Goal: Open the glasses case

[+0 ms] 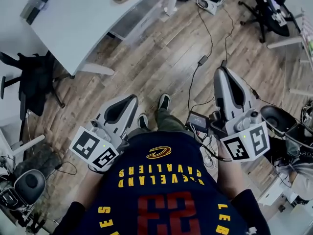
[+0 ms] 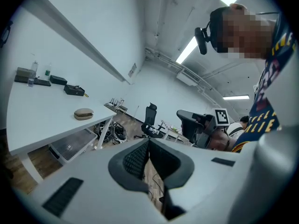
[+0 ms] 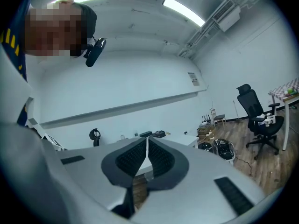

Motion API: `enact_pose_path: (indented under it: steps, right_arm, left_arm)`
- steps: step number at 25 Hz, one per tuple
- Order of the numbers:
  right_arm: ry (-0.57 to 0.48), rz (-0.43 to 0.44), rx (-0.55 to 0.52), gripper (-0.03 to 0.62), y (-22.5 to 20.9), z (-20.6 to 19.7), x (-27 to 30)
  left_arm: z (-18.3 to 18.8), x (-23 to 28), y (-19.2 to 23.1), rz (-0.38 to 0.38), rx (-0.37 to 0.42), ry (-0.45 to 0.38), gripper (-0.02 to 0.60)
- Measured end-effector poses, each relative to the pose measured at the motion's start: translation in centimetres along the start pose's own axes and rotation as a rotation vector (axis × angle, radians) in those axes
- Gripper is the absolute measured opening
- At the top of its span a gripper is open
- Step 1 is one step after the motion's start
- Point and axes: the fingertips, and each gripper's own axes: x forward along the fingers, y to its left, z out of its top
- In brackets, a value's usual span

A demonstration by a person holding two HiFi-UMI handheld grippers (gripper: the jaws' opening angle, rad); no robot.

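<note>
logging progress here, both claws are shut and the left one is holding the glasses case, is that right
Not quite: the left claw is shut but holds nothing. The left gripper view shows the glasses case lying on the white table, well away from it. The right claw is shut too.

Left gripper (image 2: 148,144): jaws pressed together, nothing between them.
Glasses case (image 2: 83,114): tan, closed, lying near the white table's (image 2: 32,122) edge.
Office chair (image 2: 150,118): black, beyond the table.
Marker cube (image 2: 220,117): at right.
</note>
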Motion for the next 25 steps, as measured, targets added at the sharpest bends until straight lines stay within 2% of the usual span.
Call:
enact_pose_path:
  steps: [12,18,25]
  right_arm:
    - [-0.01,0.063,0.031,0.025,-5.2,1.2,2.0]
    - [-0.007,0.078,0.025,0.025,-5.9,1.9,3.0]
    - [0.034,0.093,0.038,0.025,-5.8,0.7,5.4]
  left_arm:
    - [1.9,4.7,-0.2,0.067,0.009,-0.008,0.012]
    - [2.9,5.4,-0.3,0.079,0.016,-0.02,0.012]
    - [2.7,5.6,1.7,0.1,-0.024,-0.016,0.012]
